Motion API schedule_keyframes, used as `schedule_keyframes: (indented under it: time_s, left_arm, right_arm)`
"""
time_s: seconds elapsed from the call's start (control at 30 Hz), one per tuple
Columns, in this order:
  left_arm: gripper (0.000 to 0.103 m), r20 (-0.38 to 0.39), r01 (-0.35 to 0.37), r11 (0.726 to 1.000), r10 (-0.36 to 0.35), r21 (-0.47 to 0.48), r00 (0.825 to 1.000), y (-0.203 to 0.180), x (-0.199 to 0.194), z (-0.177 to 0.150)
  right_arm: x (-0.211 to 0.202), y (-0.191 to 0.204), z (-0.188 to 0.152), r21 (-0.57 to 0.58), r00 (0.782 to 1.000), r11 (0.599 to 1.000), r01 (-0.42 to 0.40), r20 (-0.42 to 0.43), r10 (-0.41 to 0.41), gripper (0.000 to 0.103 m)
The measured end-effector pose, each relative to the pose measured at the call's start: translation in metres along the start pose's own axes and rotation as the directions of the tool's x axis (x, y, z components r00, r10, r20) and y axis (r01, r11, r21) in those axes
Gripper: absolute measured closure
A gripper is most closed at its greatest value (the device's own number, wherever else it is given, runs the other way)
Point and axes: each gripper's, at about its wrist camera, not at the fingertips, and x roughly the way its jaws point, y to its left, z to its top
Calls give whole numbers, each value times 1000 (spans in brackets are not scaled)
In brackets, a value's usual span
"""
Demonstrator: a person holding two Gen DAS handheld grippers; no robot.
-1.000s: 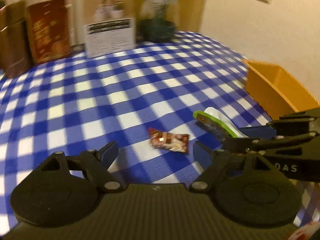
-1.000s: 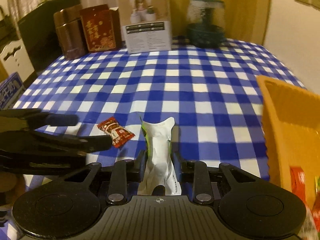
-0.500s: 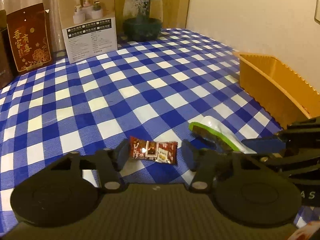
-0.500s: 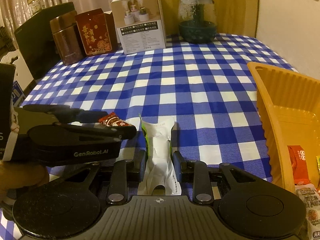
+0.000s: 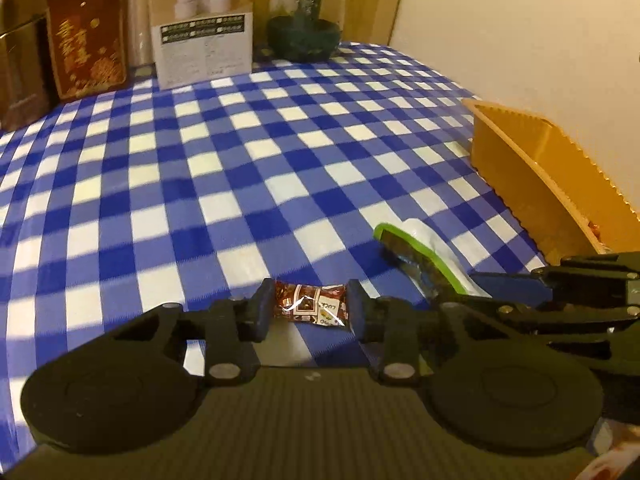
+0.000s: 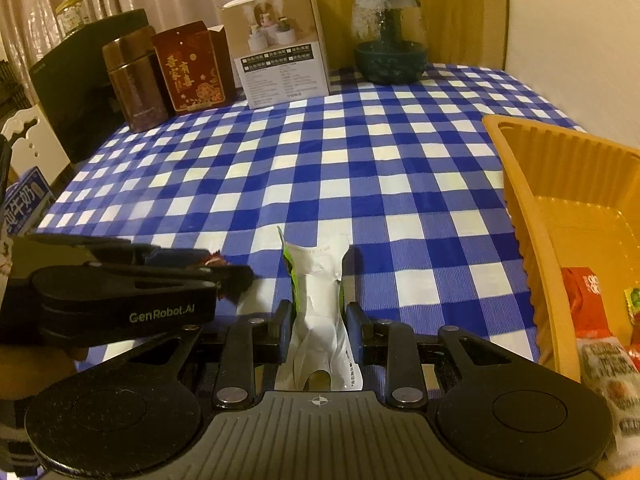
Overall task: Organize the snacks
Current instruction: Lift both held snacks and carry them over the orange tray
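Note:
A small red-brown candy (image 5: 308, 307) lies on the blue checked tablecloth (image 5: 240, 184), crosswise between the pads of my left gripper (image 5: 308, 300). Its jaws are closing and both pads touch the wrapper's ends. My right gripper (image 6: 318, 316) is shut on a white pouch with a green edge (image 6: 318, 280), which stands up between its fingers. In the left wrist view that pouch (image 5: 420, 248) sits just right of the candy. The orange tray (image 6: 520, 208) stands to the right and holds several packets, among them a red one (image 6: 588, 292).
At the table's back stand a brown tin (image 6: 134, 80), a red box (image 6: 192, 68), a white carton (image 6: 280, 52) and a glass jar (image 6: 388, 40). A wall runs along the right side behind the tray. A blue milk carton (image 6: 24, 204) shows at the left edge.
My left gripper moved forward over the candy and its jaws narrowed from wide open until the pads meet the wrapper. The right gripper kept still with the pouch.

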Motion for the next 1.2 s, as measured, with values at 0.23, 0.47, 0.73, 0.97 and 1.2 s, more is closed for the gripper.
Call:
schedule_keyframes:
  time_s: [0.23,0.47,0.73,0.97,1.2]
  left_arm:
    - [69,-17,-40,993,39,-111,999,-6,-25,-20]
    - [69,9,-44,985,46,-169,999,-21,-60,-28]
    - [69,40,-64,972,75,-224,996,-37,-107,-35]
    - [69,56,-78,967,94,-243,994,-53,-141,-43]
    - [69,76,-82,965,104,-248,992,-69,-171,-51]
  right_arm:
    - [-21,2,-9,5,1000,1000,-4,2,4,74]
    - [-52,6,-16,3,1000,1000,-5,12,5,74]
    - [-93,10,-27,12,999,1000,-10,30,10,74]
    - [-131,11,-36,15,998,1000,-14,57,13,74]
    - [-164,12,-44,14,996,1000,-19,84,17,74]
